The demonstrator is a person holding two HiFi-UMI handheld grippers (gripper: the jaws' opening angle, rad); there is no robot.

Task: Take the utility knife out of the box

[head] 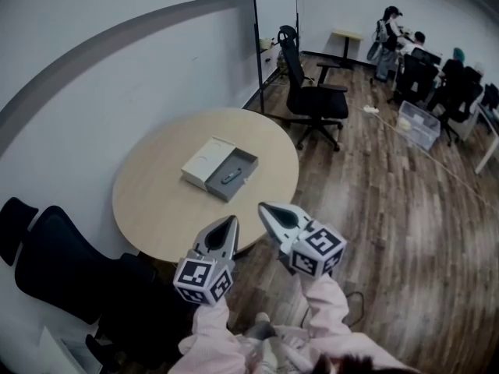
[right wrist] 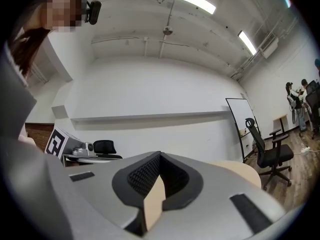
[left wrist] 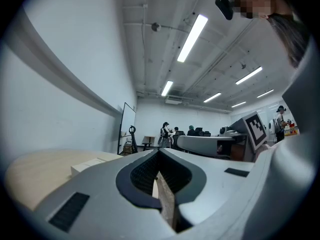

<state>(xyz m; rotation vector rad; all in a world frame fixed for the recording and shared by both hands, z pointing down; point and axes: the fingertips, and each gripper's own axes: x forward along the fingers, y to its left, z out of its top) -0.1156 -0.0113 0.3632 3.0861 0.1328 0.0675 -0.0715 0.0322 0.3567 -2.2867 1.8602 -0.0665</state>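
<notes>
An open box [head: 221, 168] lies near the middle of the round beige table [head: 156, 201], its white lid [head: 208, 160] folded out to the left. In its grey tray rests a small dark utility knife [head: 231, 176]. Both grippers hover over the table's near edge, short of the box, and point level toward it. My left gripper [head: 232, 219] is shut and holds nothing. My right gripper [head: 263, 206] is also shut and holds nothing. In the left gripper view, the box [left wrist: 87, 165] shows low at the left beyond the closed tips of the left gripper [left wrist: 159, 151]. The right gripper view shows the right gripper [right wrist: 160, 154] and the table's edge [right wrist: 240, 169].
A black office chair [head: 316, 100] stands beyond the table on the wooden floor, another black chair [head: 54, 263] at the near left. A whiteboard on a stand [head: 274, 22] leans by the wall. People sit at desks [head: 405, 49] far back right, near a clear bin [head: 419, 123].
</notes>
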